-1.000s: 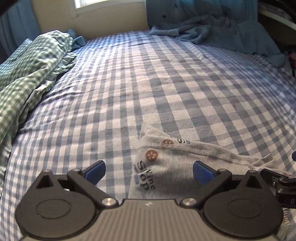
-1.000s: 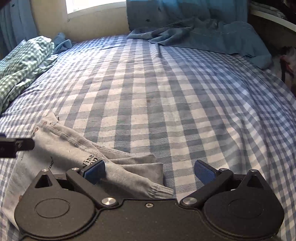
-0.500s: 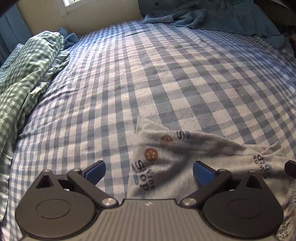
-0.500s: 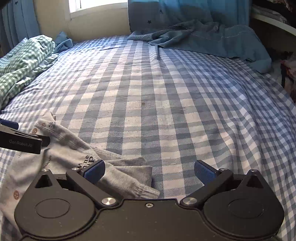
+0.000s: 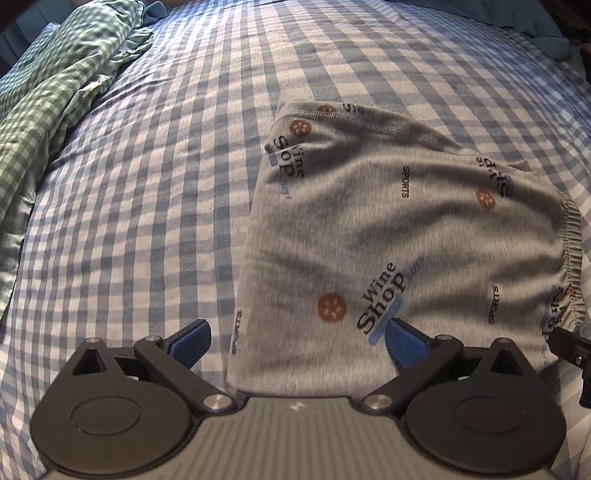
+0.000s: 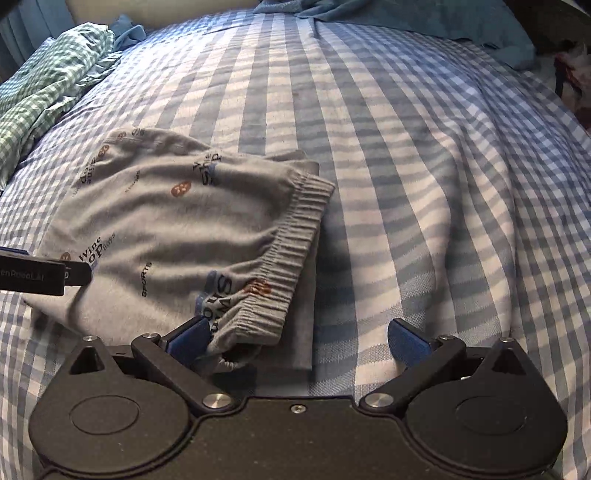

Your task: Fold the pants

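The pants are grey knit fabric printed with "Wine Shop", "SPORTS" and brown round motifs. They lie folded into a compact, roughly rectangular stack on the bed, which is covered by a blue-and-white checked sheet. In the left wrist view the stack fills the area from 12 o'clock to 3 o'clock of the picture centre. The ribbed elastic waistband forms the right-hand edge of the upper layer; a lower grey layer projects slightly beyond it at 3 o'clock. A stitched seam runs along the far edge of the stack.

The left hand-held gripper is at the near edge of the stack with its blue-padded fingers spread wide. The right pad sits over the fabric and the left pad over the sheet; whether either touches cannot be determined. Nothing is clamped between them.

The right hand-held gripper is at the near right corner of the stack, also spread wide and gripping nothing. Its left pad is against the waistband corner; its right pad is over bare sheet. The tip of the left hand-held gripper enters the right wrist view at 9 o'clock.

A green-and-white checked cloth is bunched at 10 o'clock. A rumpled blue fabric lies at the far edge of the bed, at 1 o'clock in the right wrist view.
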